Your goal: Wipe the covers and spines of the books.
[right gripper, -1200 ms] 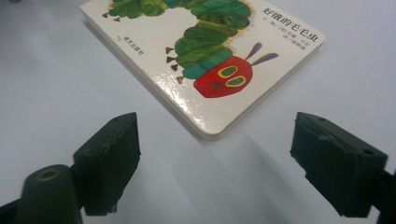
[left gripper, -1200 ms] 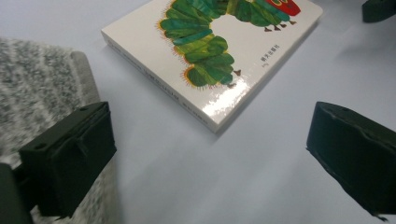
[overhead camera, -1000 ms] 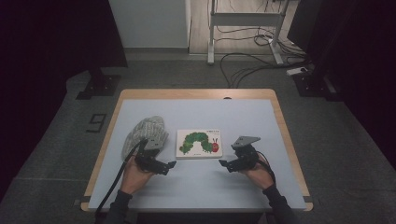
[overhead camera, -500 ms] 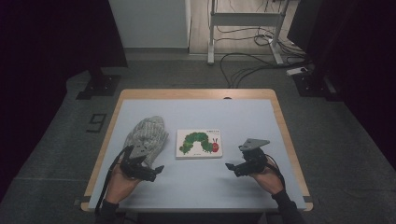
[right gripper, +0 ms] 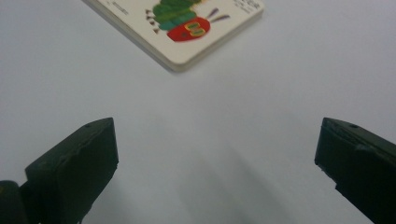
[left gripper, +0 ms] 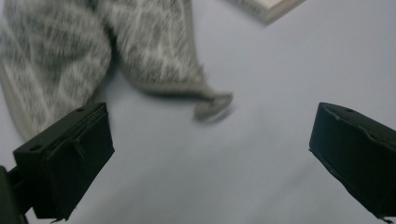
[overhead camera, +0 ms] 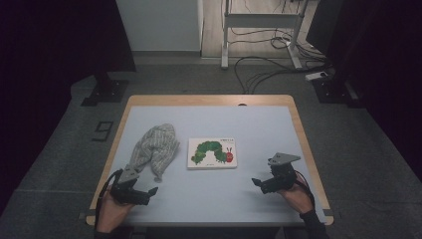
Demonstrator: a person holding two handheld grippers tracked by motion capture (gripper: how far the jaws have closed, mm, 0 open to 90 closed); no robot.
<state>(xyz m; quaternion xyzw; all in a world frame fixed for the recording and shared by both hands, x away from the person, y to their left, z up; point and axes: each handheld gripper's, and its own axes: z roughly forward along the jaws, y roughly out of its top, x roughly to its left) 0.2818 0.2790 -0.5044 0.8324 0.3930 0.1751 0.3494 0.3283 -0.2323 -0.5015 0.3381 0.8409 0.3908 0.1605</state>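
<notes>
The left gripper (left gripper: 210, 154) has its two black jaws standing wide apart over the pale blue-grey tabletop (left gripper: 243, 186), nothing between them. Beyond the left jaw lies a crumpled grey-and-white patterned cloth (left gripper: 93, 51) (somewhat blurred), one corner trailing out toward the middle. At the far right shows the corner of a cream-edged board book (left gripper: 268, 7).

Crumpled grey-and-white patterned cloth (overhead camera: 154, 149) lies on the pale table (overhead camera: 259, 124), just beyond the left gripper (overhead camera: 152, 190). Flat caterpillar picture book (overhead camera: 213, 153) lies between both grippers, beyond and left of the right gripper (overhead camera: 255, 182).
</notes>
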